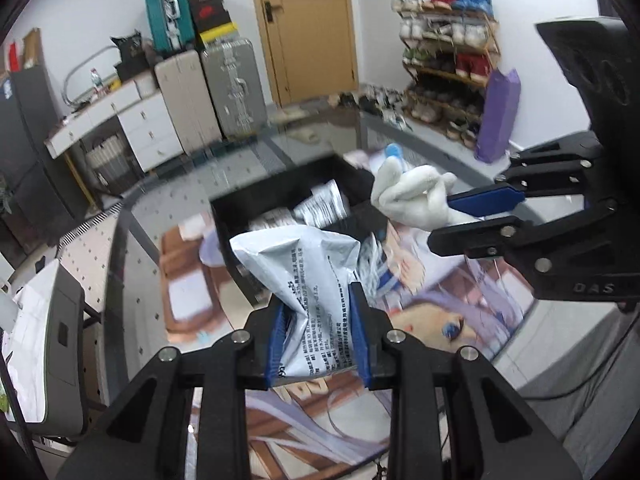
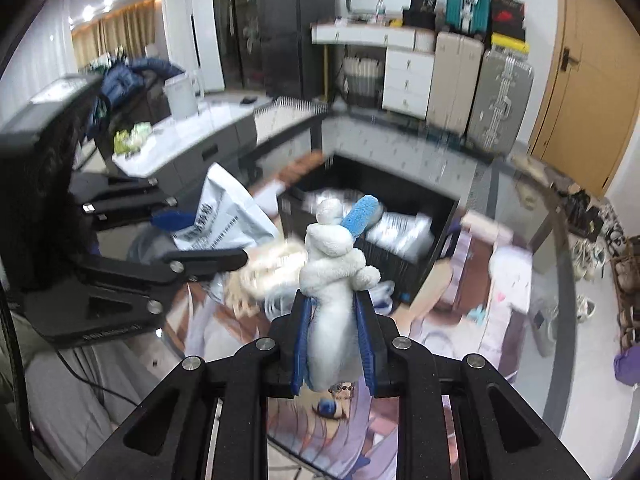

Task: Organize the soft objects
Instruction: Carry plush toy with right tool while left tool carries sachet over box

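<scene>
My left gripper (image 1: pixel 320 336) is shut on a white soft packet with black print (image 1: pixel 308 276), held up above the printed mat. The same packet (image 2: pixel 224 216) shows at the left of the right wrist view, in the left gripper (image 2: pixel 188 236). My right gripper (image 2: pixel 334 344) is shut on a white plush toy with a blue tip (image 2: pixel 334 276), also lifted. In the left wrist view that plush toy (image 1: pixel 412 196) hangs from the right gripper (image 1: pixel 480 216) over the near right corner of a black bin (image 1: pixel 224 216). The black bin (image 2: pixel 404 276) holds several silvery white packets (image 2: pixel 400 228).
A printed cartoon mat (image 1: pixel 460 312) covers the glass table. Pale soft items (image 2: pixel 268 272) lie on it left of the bin. Suitcases (image 1: pixel 232 88), white drawers (image 1: pixel 148 128), a wooden door (image 1: pixel 308 28) and a shoe rack (image 1: pixel 448 64) stand behind. A grey cabinet (image 2: pixel 192 148) is at left.
</scene>
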`<action>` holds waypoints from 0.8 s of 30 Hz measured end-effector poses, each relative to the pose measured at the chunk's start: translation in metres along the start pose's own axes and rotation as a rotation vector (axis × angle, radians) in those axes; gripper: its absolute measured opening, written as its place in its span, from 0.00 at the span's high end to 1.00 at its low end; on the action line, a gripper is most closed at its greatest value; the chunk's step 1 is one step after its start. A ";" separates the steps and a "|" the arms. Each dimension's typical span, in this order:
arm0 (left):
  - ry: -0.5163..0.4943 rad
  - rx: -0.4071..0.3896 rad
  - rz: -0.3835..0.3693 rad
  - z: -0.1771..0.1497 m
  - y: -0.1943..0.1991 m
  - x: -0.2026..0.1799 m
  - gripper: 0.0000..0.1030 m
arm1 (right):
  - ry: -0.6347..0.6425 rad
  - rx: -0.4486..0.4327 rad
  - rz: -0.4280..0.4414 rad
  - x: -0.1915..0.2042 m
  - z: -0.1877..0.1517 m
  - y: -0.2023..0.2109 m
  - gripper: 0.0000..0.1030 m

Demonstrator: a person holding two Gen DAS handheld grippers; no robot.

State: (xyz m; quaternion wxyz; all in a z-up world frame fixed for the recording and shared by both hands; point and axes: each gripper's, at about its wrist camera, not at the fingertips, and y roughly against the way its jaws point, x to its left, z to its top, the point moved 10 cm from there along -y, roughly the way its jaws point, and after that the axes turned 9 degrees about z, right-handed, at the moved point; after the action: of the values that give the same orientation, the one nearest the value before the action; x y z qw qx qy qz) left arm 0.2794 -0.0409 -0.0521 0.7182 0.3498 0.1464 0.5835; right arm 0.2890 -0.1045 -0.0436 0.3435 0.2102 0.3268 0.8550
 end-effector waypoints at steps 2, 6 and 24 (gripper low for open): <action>0.018 -0.038 -0.005 0.011 0.005 0.004 0.73 | -0.003 -0.044 -0.006 0.000 0.013 0.009 0.78; 0.051 -0.110 0.015 0.033 0.014 0.014 0.73 | -0.006 -0.109 -0.016 0.003 0.035 0.024 0.78; 0.202 -0.160 0.072 0.091 -0.034 0.048 0.73 | -0.072 -0.206 -0.099 -0.051 0.102 -0.013 0.79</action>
State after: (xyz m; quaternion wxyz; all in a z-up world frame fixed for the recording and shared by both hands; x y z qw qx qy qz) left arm 0.3740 -0.0283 -0.0006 0.7039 0.2360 0.1582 0.6510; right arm 0.3888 -0.0919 0.0116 0.4167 0.1881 0.2345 0.8579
